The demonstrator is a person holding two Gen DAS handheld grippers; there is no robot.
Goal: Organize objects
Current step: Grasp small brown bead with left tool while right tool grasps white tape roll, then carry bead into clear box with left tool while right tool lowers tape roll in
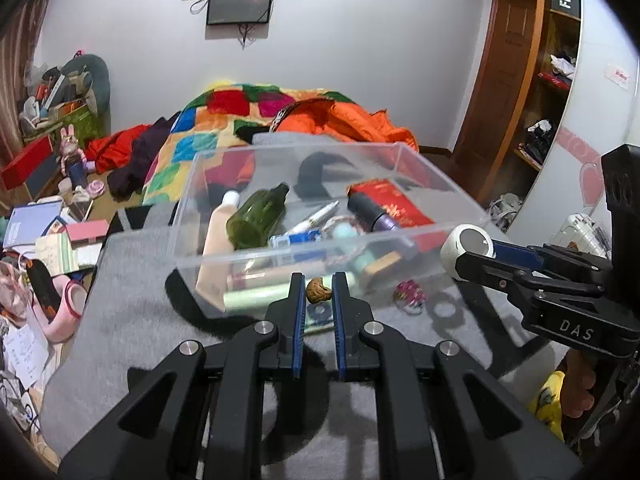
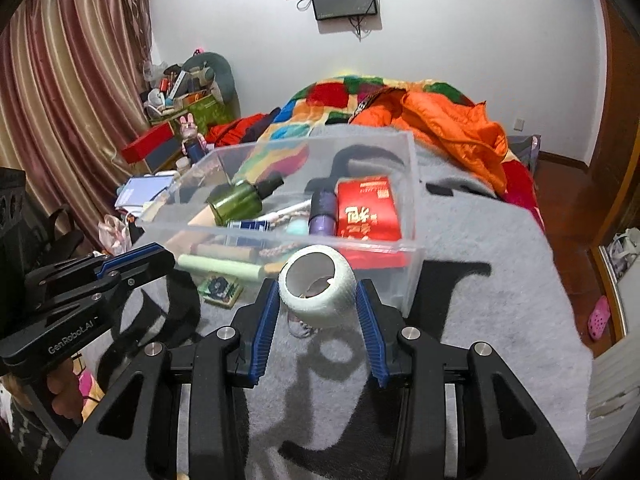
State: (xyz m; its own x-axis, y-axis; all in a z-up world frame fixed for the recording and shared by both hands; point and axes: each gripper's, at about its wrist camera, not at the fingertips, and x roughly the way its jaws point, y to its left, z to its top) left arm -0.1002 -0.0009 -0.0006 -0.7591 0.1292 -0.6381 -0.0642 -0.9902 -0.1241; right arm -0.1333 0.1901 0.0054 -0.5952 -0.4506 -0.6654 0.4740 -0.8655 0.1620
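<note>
Both loads are being carried toward the clear bin (image 1: 224, 168) on the grey bench (image 1: 132, 320), the left gripper (image 1: 319, 292) pinching a walnut-like nut (image 1: 318, 289), the right gripper (image 2: 318, 300) clamping a white hollow ball (image 2: 320, 292), each needing lifting over the near wall before release.

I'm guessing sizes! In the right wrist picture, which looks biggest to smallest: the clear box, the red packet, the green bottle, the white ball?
1. Clear box, easily biggest.
2. Red packet.
3. Green bottle and white ball look alike; the ball, held in the right hand-held gripper, is nearer the camera, so I won't rank them.
</note>
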